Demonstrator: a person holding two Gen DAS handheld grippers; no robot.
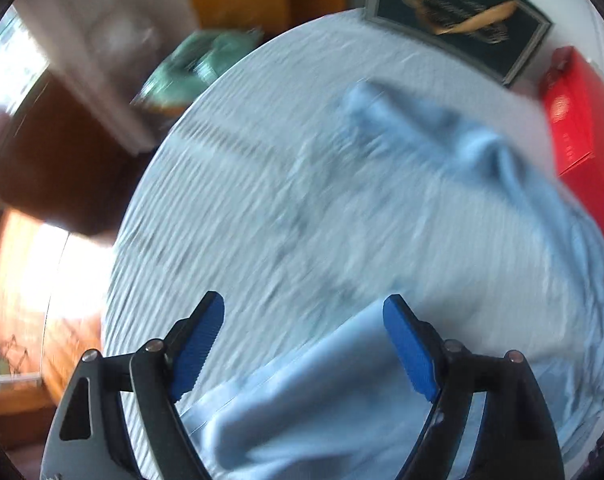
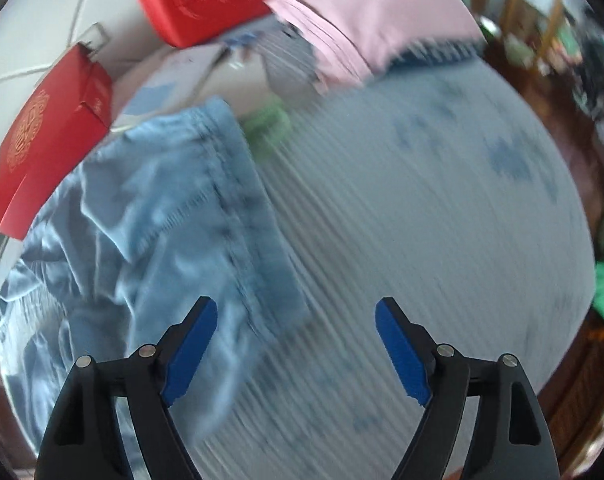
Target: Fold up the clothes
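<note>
Two fisheye views look down past handheld tongs onto a round counter (image 1: 230,184) covered in a pale blue striped cloth. Both pictures are smeared with motion blur, so fine detail is lost.

In the left wrist view, the left tongs (image 1: 303,344) stand wide apart with nothing between the blue pads. A light blue garment (image 1: 481,168) lies crumpled across the right half of the frame, running from the upper centre down the right edge. A smoother, flatter part of it reaches into the lower centre, under and between the open jaws. Whether the pads touch the fabric cannot be told. A red box (image 1: 577,120) sits at the right edge, and a dark framed picture (image 1: 461,16) lies at the top.

In the right wrist view, the right tongs (image 2: 296,344) are also spread open and empty. The same garment fills the left half of the frame, bunched at lower left, with a stitched hem running diagonally toward the left pad. The jaws sit mostly over bare striped cloth, just right of that hem. A folded pink cloth (image 2: 373,24) rests at the top, probably already finished and set aside. Two red boxes (image 2: 54,132) lie at upper left.

With both tongs open near opposite parts of the garment, they seem poised to pinch edges and spread it flat for folding.
</note>
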